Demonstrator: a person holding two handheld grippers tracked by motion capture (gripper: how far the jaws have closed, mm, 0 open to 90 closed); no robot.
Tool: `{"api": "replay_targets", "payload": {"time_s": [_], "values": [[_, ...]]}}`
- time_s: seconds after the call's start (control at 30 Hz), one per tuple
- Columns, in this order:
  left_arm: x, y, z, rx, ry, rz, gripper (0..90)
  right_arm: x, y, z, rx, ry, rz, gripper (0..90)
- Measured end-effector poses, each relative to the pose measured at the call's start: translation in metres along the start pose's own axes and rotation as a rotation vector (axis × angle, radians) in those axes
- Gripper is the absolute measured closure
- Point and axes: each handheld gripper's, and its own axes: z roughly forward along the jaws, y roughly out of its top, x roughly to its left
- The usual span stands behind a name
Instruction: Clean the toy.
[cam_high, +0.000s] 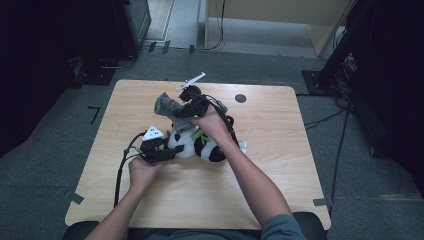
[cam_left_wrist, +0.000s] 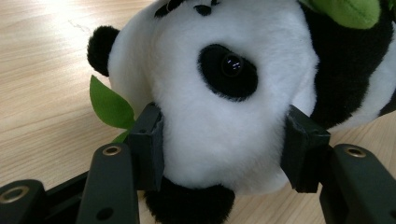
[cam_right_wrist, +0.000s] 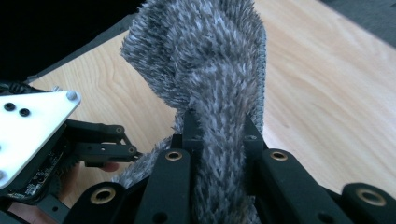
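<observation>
A black-and-white plush panda (cam_high: 200, 145) with green leaves lies in the middle of the wooden table (cam_high: 280, 165). My left gripper (cam_high: 165, 149) is shut on the panda's head (cam_left_wrist: 219, 112), one pad pressing into each side of the white fur. Above and behind the panda, my right gripper (cam_high: 186, 111) is shut on a fuzzy grey cloth (cam_high: 167, 106). In the right gripper view the grey cloth (cam_right_wrist: 210, 79) rises between the two pads (cam_right_wrist: 191, 128) and hangs above the tabletop. A green leaf (cam_left_wrist: 109, 105) sticks out beside the left pad.
A small dark round disc (cam_high: 240, 98) sits on the table's far side. The white three-cornered plate (cam_right_wrist: 28, 126) of the left gripper is at the left in the right gripper view. Dark furniture and cables surround the table on the grey floor.
</observation>
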Motion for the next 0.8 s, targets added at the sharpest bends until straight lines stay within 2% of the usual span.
{"api": "replay_targets", "payload": {"time_s": [0.17, 0.3, 0.4, 0.63, 0.67, 0.8], "values": [[0.0, 0.0, 0.0, 0.001, 0.001, 0.002, 42.0, 0.003, -0.004, 0.018, 0.045, 0.01, 0.001, 80.1], [0.0, -0.001, 0.0, 0.0, 0.0, -0.001, 42.1, -0.002, -0.011, 0.03, 0.092, 0.007, 0.016, 79.9], [0.0, 0.0, 0.0, 0.004, 0.002, -0.003, 42.1, -0.007, -0.013, 0.031, 0.087, 0.021, 0.036, 79.8], [0.0, 0.0, 0.001, 0.008, 0.001, -0.009, 42.2, -0.019, -0.018, 0.026, 0.089, -0.031, 0.044, 80.0], [0.0, 0.0, 0.001, 0.009, 0.001, -0.009, 42.3, -0.026, -0.021, 0.022, 0.095, -0.062, 0.048, 80.1], [0.0, 0.0, 0.001, 0.009, 0.002, -0.01, 42.3, -0.034, -0.025, 0.018, 0.094, -0.063, 0.074, 80.2]]}}
